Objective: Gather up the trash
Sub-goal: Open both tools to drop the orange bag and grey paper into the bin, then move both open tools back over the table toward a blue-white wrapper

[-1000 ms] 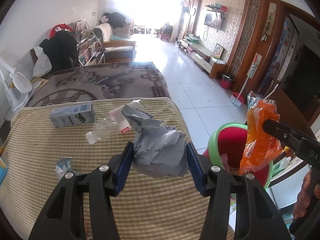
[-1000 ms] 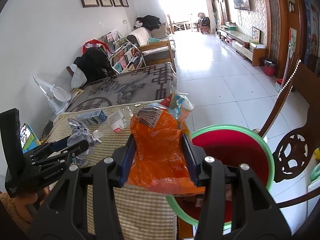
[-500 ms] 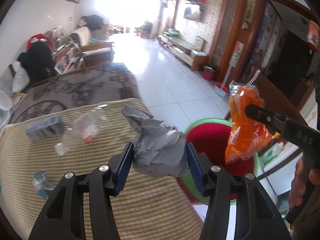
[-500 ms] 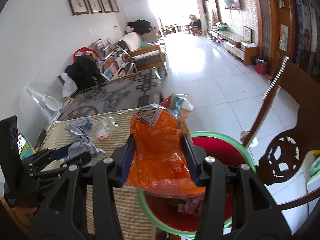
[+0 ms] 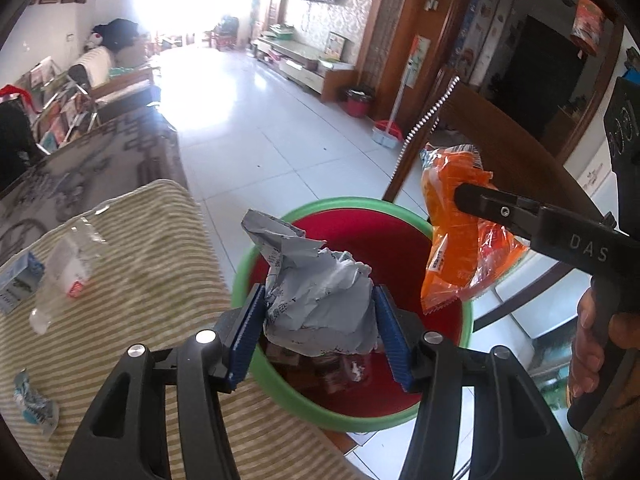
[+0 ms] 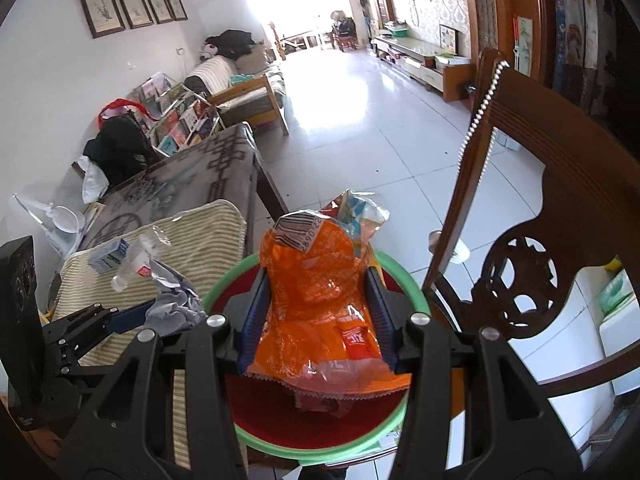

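- Your left tool [image 5: 320, 332] has the crumpled grey wrapper [image 5: 320, 292] between its blue pads [image 5: 246, 336]; its jaws have just been opening, and from here you cannot tell whether the pads still press on the paper.
- That wrapper hangs over the green-rimmed bin [image 5: 352, 420], above its near, counter-side part, with older rubbish visible down in the red inside.
- Your right tool [image 6: 316, 320] is clamped on the orange snack bag [image 6: 320, 304] — both pads squeeze its sides, and the barcode end sticks up.
- The orange bag is also over the bin, toward its far side from the counter, its bottom edge dangling above the red interior.
- In the left wrist view your right hand [image 5: 596, 344] grips the tool's handle just past the bin's rim.
- On the counter [image 5: 132, 280] beside the bin, under a green striped cloth, three pieces lie: a clear plastic wrapper [image 5: 66, 264], a small blue-and-white carton [image 5: 18, 284] beyond it, and a small crushed blue-white packet [image 5: 34, 404] — all well apart from the bin.
- A carved wooden chair [image 6: 560, 240] stands on the bin's other side.
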`<action>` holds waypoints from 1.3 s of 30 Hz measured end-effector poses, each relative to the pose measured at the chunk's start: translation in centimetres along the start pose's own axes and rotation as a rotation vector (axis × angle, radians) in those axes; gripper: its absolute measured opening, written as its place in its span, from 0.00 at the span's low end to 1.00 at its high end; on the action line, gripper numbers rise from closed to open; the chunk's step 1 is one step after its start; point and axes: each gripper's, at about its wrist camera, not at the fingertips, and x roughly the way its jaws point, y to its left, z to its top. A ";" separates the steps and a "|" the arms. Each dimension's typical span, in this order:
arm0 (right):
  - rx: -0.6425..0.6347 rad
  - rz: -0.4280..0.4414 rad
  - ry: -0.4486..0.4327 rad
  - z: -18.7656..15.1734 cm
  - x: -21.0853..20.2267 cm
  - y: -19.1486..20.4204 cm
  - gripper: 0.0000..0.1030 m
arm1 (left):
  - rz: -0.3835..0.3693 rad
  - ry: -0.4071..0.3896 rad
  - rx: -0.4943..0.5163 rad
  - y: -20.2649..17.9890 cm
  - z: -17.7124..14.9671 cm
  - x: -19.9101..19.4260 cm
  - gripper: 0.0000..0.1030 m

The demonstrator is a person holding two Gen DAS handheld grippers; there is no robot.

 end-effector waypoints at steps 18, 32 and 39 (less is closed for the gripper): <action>0.015 0.015 -0.006 -0.2 0.8 1.6 0.75 | 0.096 -0.064 -0.135 5.8 -1.3 -3.7 0.72; -0.098 0.109 0.048 -2.2 3.0 13.3 0.76 | 0.301 -0.080 -0.384 20.3 -8.3 -9.9 0.72; -0.141 0.131 0.112 -5.4 4.8 21.1 0.76 | 0.322 0.045 -0.482 29.1 -13.7 -10.4 0.73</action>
